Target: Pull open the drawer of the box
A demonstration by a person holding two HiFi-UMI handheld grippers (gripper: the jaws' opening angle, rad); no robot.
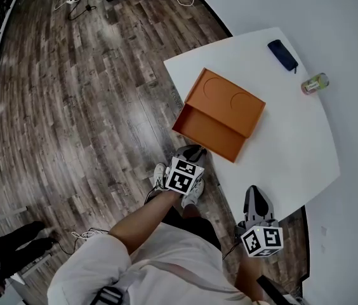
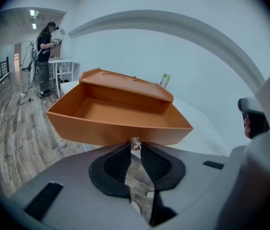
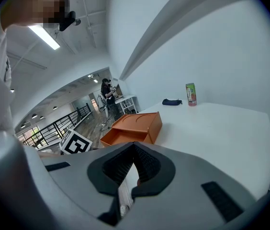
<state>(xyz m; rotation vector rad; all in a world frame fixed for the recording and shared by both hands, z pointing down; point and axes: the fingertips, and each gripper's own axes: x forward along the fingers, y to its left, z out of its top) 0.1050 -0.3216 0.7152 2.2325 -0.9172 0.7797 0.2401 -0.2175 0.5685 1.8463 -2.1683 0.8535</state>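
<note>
An orange box (image 1: 233, 103) lies on the white table (image 1: 293, 145), close to its near-left edge. Its drawer (image 1: 211, 132) stands pulled out toward me, past the table's edge, and is empty inside (image 2: 120, 111). My left gripper (image 1: 197, 151) is at the drawer's front wall, its jaws shut on the small clear knob (image 2: 135, 143) there. My right gripper (image 1: 254, 192) hovers over the table's near edge, well to the right of the box, with its jaws closed together and nothing between them (image 3: 134, 147). The box (image 3: 137, 123) shows to its left.
A dark blue pouch (image 1: 282, 54) and a green-and-pink can (image 1: 314, 83) lie at the table's far side. Wooden floor lies left of the table, with cables (image 1: 77, 2) at the back. A person (image 2: 45, 56) stands by another table far off.
</note>
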